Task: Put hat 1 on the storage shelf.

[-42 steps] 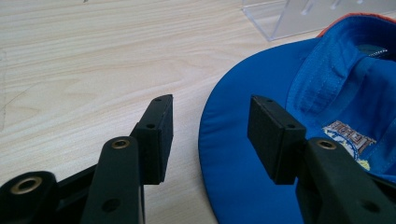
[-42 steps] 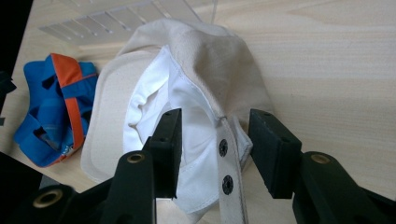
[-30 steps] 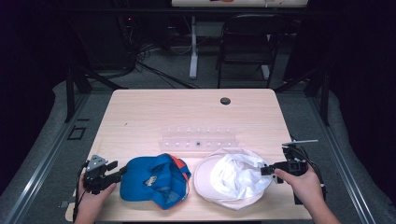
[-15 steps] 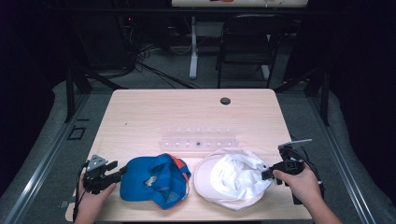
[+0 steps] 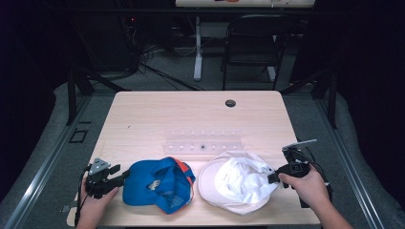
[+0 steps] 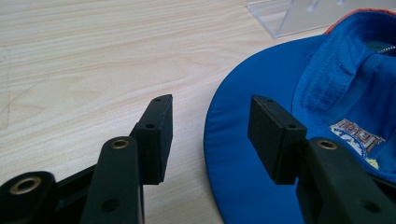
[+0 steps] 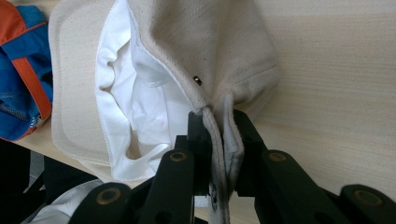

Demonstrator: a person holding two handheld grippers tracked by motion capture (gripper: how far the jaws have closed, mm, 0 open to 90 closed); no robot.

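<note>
1. Right gripper view puts the matter plainly: my right gripper [image 7: 215, 140] has just been closing, and its jaws are now pinched on the back edge of the cream cap [image 7: 196, 51], with a fold of the rim cloth squeezed between the pads.
2. That cap lies upside down at the near right of the table [image 5: 191, 114], its white lining up, just beside the blue cap [image 5: 160, 183] and close to the front edge.
3. My left gripper [image 5: 117, 176] stands spread, one jaw over bare wood and the other over the blue cap's brim [image 6: 243, 154], pressing on nothing.
4. Before lifting, I would check that the pinch takes in the thick stitched rim and not only the loose lining; thin cloth alone could slide out.
5. I judge a slow, straight lift is best, letting the crown hang free so it does not drag the blue cap along.
6. The clear plastic rack [image 5: 203, 143] stands just behind both caps, so I would carry the cream cap over it, not through it.
7. The left gripper should close on the blue brim only once the brim's edge sits well between the pads; as it stands, the brim reaches only one of them.
</note>
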